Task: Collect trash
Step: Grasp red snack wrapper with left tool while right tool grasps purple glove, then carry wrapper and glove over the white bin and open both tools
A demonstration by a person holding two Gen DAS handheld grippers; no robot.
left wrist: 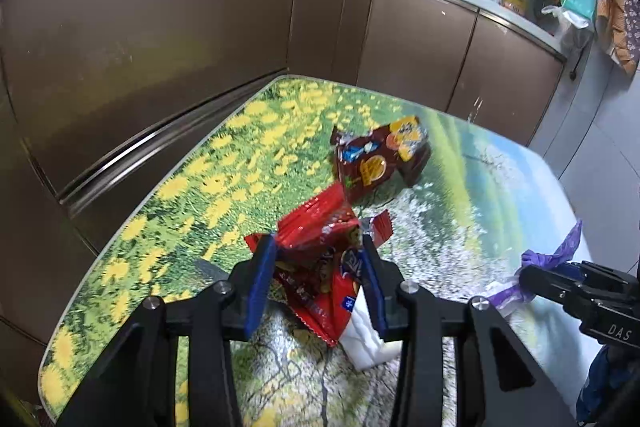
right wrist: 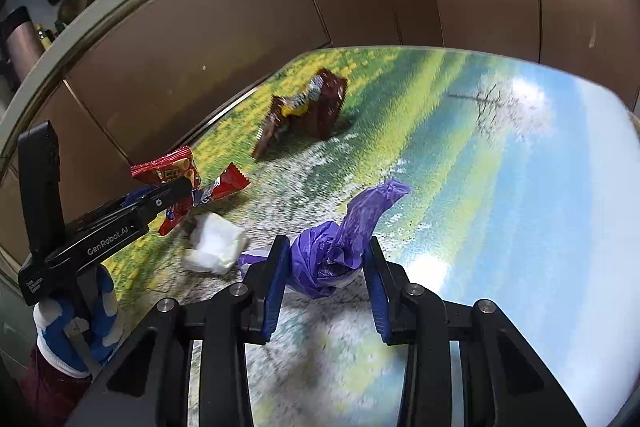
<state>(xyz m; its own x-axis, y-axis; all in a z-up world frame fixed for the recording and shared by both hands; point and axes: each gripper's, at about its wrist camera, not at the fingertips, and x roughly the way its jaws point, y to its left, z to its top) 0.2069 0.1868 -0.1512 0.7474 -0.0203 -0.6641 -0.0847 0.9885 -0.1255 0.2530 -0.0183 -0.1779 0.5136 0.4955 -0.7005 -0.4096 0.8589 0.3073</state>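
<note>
Left claw (left wrist: 320,255) clamps the red wrapper (left wrist: 316,227); right claw (right wrist: 326,259) grips the purple bag (right wrist: 340,247). Brown packet (left wrist: 380,155) and white tissue (right wrist: 216,247) remain on the surface (right wrist: 500,187).

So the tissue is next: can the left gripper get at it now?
Probably not: the left gripper is shut on the red wrapper, which partly overlies the tissue.

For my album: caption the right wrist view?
Right gripper closes around a purple plastic bag on the flower-print table.
</note>
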